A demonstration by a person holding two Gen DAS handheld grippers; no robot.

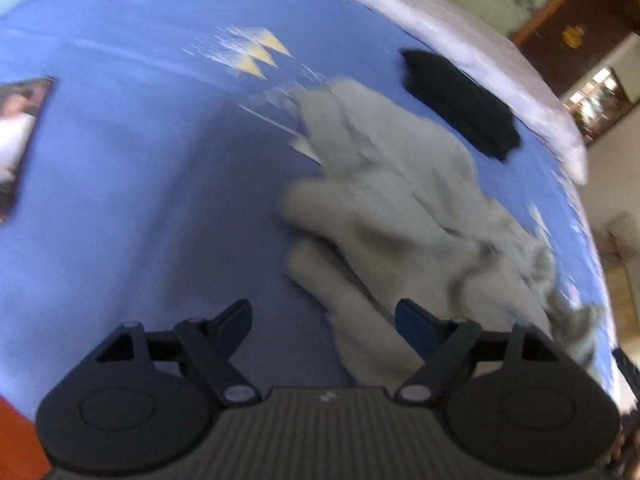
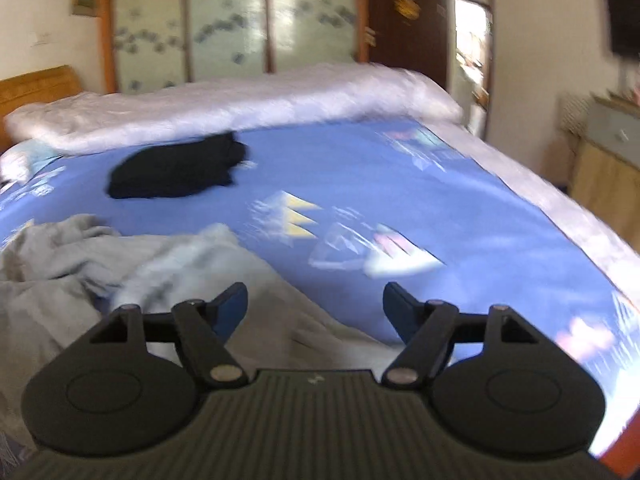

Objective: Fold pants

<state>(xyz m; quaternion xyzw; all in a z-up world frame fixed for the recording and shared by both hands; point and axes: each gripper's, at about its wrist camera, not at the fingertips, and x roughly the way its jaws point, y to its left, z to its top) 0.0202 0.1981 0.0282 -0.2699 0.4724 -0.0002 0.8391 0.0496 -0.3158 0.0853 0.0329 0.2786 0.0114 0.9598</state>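
Note:
Grey pants (image 1: pixel 392 216) lie crumpled on the blue bed sheet (image 1: pixel 140 200), right of centre in the left wrist view. My left gripper (image 1: pixel 322 316) hangs open above the near end of the pants, with nothing pressed between its fingers. In the right wrist view the same grey pants (image 2: pixel 100 264) fill the lower left. My right gripper (image 2: pixel 314 304) is open above their right edge and the blue sheet (image 2: pixel 460 216), gripping nothing. Both views are blurred.
A folded black garment (image 1: pixel 460 104) (image 2: pixel 176 168) lies farther back on the bed. A white quilt (image 2: pixel 240 104) is bunched along the far side. A wardrobe (image 2: pixel 240 20) and a dark door (image 2: pixel 404 20) stand behind the bed.

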